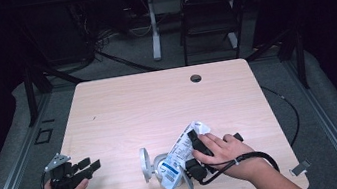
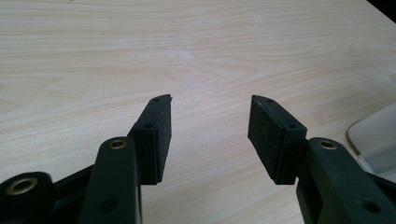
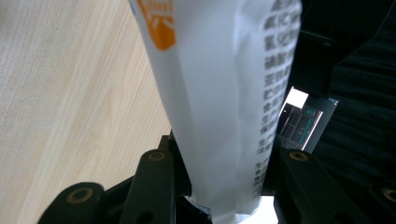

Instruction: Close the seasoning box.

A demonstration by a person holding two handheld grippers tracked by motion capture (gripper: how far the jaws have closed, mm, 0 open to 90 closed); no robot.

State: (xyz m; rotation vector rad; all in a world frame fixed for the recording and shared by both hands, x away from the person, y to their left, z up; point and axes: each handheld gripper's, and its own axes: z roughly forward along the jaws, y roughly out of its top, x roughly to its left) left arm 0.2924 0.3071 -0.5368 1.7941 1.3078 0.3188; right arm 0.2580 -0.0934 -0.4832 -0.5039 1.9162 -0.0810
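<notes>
I keep the right gripper (image 1: 197,155) clenched on the pouch (image 1: 181,154); its fingers (image 3: 156,179) pinch the pouch between them, raising it off the desk (image 1: 157,101) over a grey stand (image 1: 145,164). The left gripper (image 1: 86,167) rests aside, fingers (image 2: 154,137) released and holding nothing, ready to assist.

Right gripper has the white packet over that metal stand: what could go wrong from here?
1. The right gripper pinches the soft white packet near one side; it could crumple or slip.
2. The packet lies against the metal stand, which may tip if the packet is pulled.
3. The left gripper sits open and apart, steadying nothing.
</notes>
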